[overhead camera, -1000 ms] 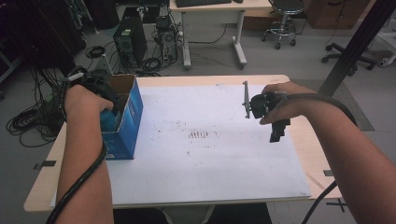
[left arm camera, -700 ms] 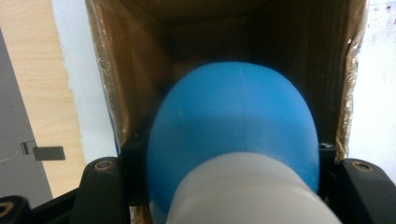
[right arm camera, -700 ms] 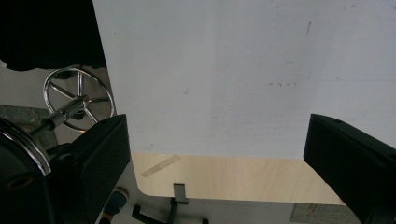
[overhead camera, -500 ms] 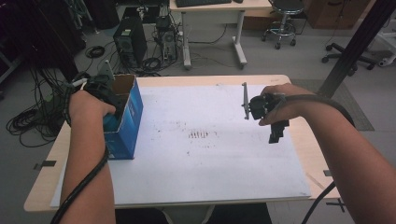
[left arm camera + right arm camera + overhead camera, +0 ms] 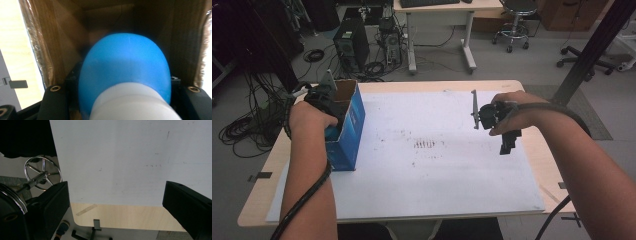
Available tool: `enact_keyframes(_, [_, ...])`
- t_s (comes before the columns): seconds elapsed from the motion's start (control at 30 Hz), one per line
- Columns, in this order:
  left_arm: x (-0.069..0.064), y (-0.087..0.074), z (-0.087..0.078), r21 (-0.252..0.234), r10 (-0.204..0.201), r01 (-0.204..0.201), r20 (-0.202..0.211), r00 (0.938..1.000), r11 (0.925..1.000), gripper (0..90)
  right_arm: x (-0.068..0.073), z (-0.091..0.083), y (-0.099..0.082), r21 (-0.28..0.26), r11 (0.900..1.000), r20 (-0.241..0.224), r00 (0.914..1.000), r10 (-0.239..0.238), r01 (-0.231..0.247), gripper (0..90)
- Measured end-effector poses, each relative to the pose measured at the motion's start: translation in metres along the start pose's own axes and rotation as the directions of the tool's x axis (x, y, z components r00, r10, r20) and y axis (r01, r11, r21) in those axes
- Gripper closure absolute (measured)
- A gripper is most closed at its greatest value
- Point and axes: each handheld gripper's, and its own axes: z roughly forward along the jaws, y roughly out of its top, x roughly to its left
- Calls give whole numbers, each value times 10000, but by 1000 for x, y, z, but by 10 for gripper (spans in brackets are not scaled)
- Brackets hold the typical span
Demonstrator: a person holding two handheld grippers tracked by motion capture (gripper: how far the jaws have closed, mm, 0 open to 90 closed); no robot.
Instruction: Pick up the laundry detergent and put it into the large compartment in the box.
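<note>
Left gripper (image 5: 323, 97) is down inside the open top of the blue cardboard box (image 5: 349, 132), which stands at the left edge of the white paper sheet (image 5: 437, 175) on the desk (image 5: 539, 150). In the left gripper view its jaws are clamped on a blue-and-white rounded object (image 5: 125, 72), held within the box's brown inner walls. Right gripper (image 5: 507, 145) hangs above the sheet's right part, well apart from the box, jaws spread wide with nothing between them; the right gripper view looks past them at the sheet and the desk edge (image 5: 125, 216).
</note>
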Motion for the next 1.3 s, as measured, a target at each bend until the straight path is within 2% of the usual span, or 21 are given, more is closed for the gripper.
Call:
enact_keyframes(0.7, [0, 0, 4, 13, 18, -18, -6, 10000, 10000, 383, -1, 0, 3, -20, 10000, 13, 10000, -35, 35, 71])
enact_keyframes(0.93, [0, 0, 4, 16, -146, 146, 24, 9999, 9999, 374, -1, 3, 1, -19, 10000, -32, 10000, -3, 3, 70])
enact_keyframes(1.0, [1, 0, 4, -44, -221, 222, 160, 9996, 9997, 348, -1, 4, 1, -51, 10000, -50, 10000, -28, 27, 70])
enact_keyframes(1.07, [2, 0, 3, -55, -308, 309, 113, 9995, 9995, 295, 0, 5, 1, -37, 10000, -62, 10000, 4, -4, 70])
enact_keyframes(1.3, [1, 0, 0, -130, -267, 268, 16, 9996, 9996, 288, -1, 8, 2, -91, 9999, -98, 9999, -57, 56, 71])
